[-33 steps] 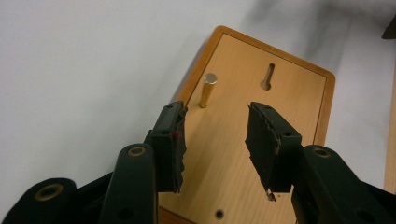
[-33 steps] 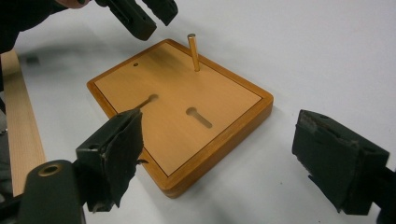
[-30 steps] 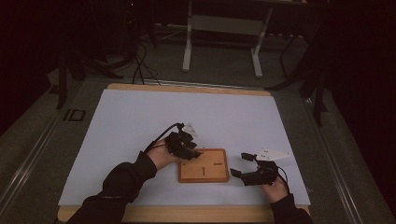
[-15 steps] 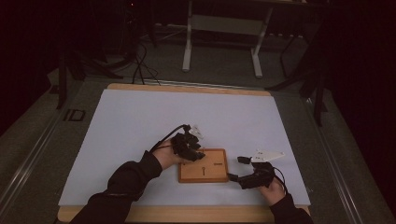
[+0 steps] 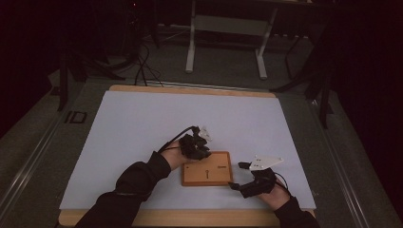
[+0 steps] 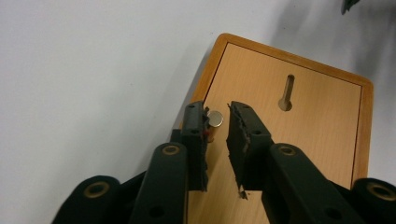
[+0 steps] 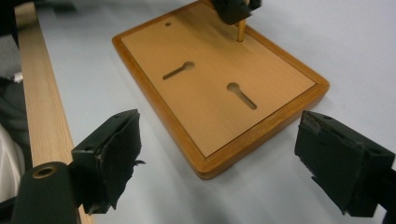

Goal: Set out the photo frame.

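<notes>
A wooden board point(image 5: 215, 179) with two keyhole slots point(image 7: 241, 95) lies on the white sheet near the table's front. My left gripper point(image 5: 196, 150) hangs over the board's far left corner. It is shut on a small brass pin point(image 6: 215, 119) with a silvery head, and the pin's tip touches the board point(image 6: 299, 140). In the right gripper view the pin point(image 7: 241, 31) stands under the left gripper point(image 7: 231, 8) at the far corner. My right gripper point(image 5: 237, 176) rests just right of the board, jaws wide open and nothing between them point(image 7: 219, 137).
A small round hole point(image 7: 168, 23) sits in another corner of the board. The table's wooden front edge point(image 7: 42, 93) runs close behind my right gripper. The white sheet point(image 5: 142, 123) spreads wide to the left and back. Metal stand legs point(image 5: 191, 52) rise beyond the table.
My left gripper has moved right from beside the board to over its far left corner, with the pin. My right gripper has slid slightly toward the front edge.
</notes>
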{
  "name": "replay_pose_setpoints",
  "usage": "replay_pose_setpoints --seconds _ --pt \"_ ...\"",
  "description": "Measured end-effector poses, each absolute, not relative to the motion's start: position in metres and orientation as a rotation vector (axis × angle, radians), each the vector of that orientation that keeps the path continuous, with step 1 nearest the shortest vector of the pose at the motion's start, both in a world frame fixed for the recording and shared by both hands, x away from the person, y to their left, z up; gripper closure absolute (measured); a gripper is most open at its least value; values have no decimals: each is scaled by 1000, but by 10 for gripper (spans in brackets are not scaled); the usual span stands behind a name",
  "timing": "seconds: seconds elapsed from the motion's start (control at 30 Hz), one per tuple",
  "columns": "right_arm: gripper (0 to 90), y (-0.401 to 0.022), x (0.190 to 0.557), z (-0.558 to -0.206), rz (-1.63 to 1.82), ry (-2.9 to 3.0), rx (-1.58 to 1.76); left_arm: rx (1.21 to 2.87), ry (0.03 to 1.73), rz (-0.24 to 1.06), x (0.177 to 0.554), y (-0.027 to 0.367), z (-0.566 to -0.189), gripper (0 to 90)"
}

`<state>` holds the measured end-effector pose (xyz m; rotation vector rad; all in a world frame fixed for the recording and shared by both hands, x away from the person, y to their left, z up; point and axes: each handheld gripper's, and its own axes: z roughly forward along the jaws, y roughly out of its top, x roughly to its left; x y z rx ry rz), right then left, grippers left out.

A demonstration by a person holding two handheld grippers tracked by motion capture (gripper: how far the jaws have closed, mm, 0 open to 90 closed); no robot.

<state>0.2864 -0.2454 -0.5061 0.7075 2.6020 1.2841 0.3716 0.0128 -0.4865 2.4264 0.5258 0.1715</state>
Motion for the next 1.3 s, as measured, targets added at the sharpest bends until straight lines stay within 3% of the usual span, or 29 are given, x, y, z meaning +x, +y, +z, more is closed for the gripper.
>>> replay_pose_setpoints --seconds 0.1,0.4,0.83,0.93,1.3 --pt "139 -241 283 -506 1257 2614 665 2433 528 175 373 13 -487 828" --pt "139 -228 269 -504 1121 2595 476 2437 496 116 380 14 -487 843" --pt "395 -210 242 -515 742 2424 79 2417 488 -100 407 21 -489 840" --pt "498 -205 233 -522 594 2299 -108 2410 501 -135 411 22 -489 841" --pt "602 -198 225 -544 358 2076 -331 2407 500 -185 418 23 -490 842"
